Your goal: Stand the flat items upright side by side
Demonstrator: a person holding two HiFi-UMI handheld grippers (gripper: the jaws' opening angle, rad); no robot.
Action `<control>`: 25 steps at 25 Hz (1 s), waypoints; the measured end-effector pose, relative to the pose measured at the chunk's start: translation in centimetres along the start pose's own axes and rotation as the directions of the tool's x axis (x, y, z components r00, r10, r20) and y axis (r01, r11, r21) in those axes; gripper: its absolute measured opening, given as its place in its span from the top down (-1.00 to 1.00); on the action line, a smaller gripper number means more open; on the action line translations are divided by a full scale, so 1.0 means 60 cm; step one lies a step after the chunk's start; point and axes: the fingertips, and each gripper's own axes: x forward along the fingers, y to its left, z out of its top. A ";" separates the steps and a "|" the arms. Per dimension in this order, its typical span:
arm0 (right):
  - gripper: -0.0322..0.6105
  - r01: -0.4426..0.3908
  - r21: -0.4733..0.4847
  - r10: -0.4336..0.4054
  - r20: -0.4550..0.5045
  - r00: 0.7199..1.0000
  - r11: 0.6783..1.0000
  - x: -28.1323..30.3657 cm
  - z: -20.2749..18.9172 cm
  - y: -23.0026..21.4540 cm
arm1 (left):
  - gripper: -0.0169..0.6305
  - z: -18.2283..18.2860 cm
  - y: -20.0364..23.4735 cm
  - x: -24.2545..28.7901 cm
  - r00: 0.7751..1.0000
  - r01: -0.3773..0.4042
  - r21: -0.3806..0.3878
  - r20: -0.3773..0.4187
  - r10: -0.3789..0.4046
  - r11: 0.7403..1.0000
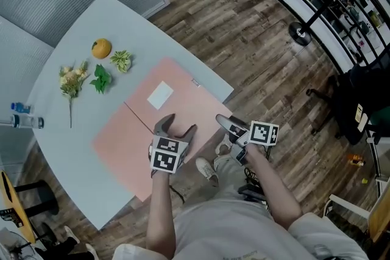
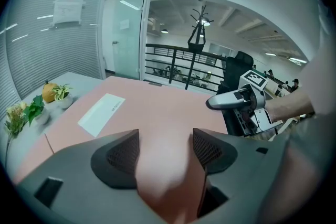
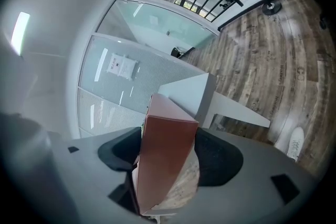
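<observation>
Pale worktop over wood-plank floor, pink folder at its near edge, left claw wide above it, right claw clamping the folder's edge.

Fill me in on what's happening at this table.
A person holds a gripper in each hand at the near edge of a pink folder lying on the table. The right gripper is clamped on its edge; the left gripper has its jaws apart around it. Nothing stands upright yet.

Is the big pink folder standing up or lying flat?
Lying flat. The pink folder spreads across the table, its white label facing up.
</observation>
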 end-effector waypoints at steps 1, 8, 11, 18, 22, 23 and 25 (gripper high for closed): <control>-0.14 0.009 -0.007 -0.009 -0.003 1.000 1.000 -0.002 0.000 0.003 | 0.00 0.000 -0.001 -0.001 1.000 0.003 -0.002 0.005 -0.003 1.000; -0.14 0.048 -0.117 -0.047 0.008 0.999 0.992 -0.009 0.010 0.041 | 0.00 0.009 0.001 -0.018 0.997 0.021 -0.030 0.070 -0.019 0.999; -0.13 0.058 -0.143 -0.057 0.011 0.998 0.988 -0.015 0.007 0.053 | 0.00 0.006 -0.001 -0.026 0.997 0.025 -0.036 0.080 -0.022 0.999; -0.12 0.097 -0.235 -0.094 0.024 0.995 0.967 -0.030 0.016 0.092 | 0.00 0.020 -0.007 -0.041 0.990 0.056 -0.077 0.136 -0.045 0.995; -0.11 0.098 -0.281 -0.096 0.019 0.995 0.955 -0.035 0.016 0.113 | 0.00 0.023 -0.010 -0.050 0.987 0.067 -0.096 0.153 -0.051 0.993; -0.11 0.097 -0.289 -0.095 0.019 0.995 0.953 -0.037 0.016 0.116 | 0.00 0.023 -0.011 -0.051 0.986 0.068 -0.099 0.156 -0.052 0.993; -0.11 0.097 -0.301 -0.093 0.027 0.995 0.949 -0.041 0.015 0.121 | 0.00 0.023 -0.013 -0.054 0.986 0.070 -0.103 0.160 -0.053 0.992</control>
